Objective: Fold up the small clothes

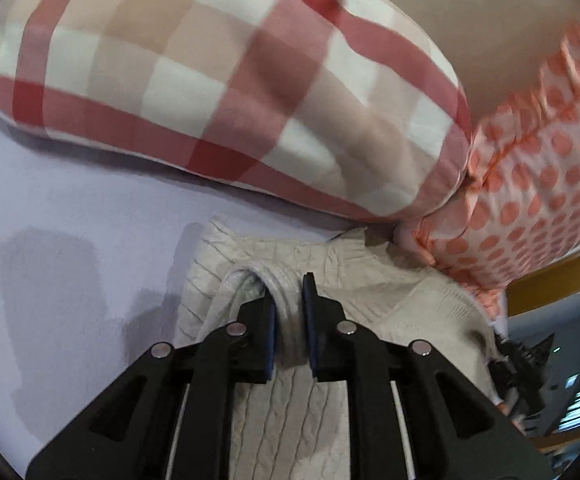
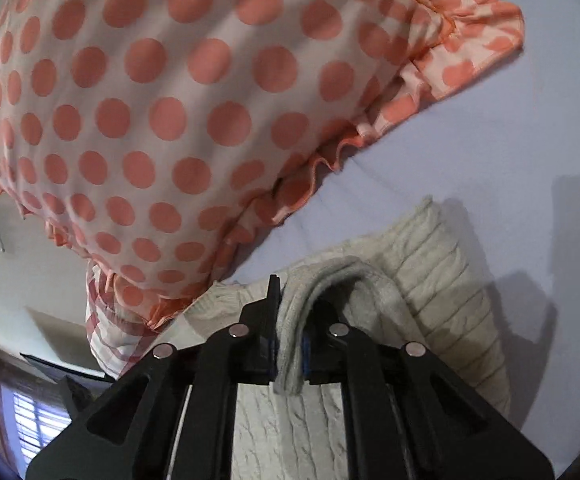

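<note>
Sweater (image 1: 290, 420), a cream cable-knit garment, lies on the lilac bed sheet (image 1: 70, 208), near the two pillows and spread toward both cameras. Largest in view is the checked pillow (image 1: 226, 80), which rests on the sheet at its far edge; beside it, touching at one corner, sits the polka-dot pillow (image 2: 162, 112) with a ruffled trim, its lower corner just above the knit's collar area. The sweater occupies the open sheet in front of both pillows, judged a suitable flat zone for folding. Each tool grips one raised fold of the knit, a placement that suggests a symmetrical lift so a panel can be carried over in one pass. The left gripper (image 1: 290, 312) has its jaws narrowed onto a bunched ridge of fabric, with a small gap filled by cloth. The right gripper (image 2: 290, 320) is clenched on a doubled ribbed edge, which drapes over and hangs between the jaws. Slippage of the thick knit is the probable risk.
</note>
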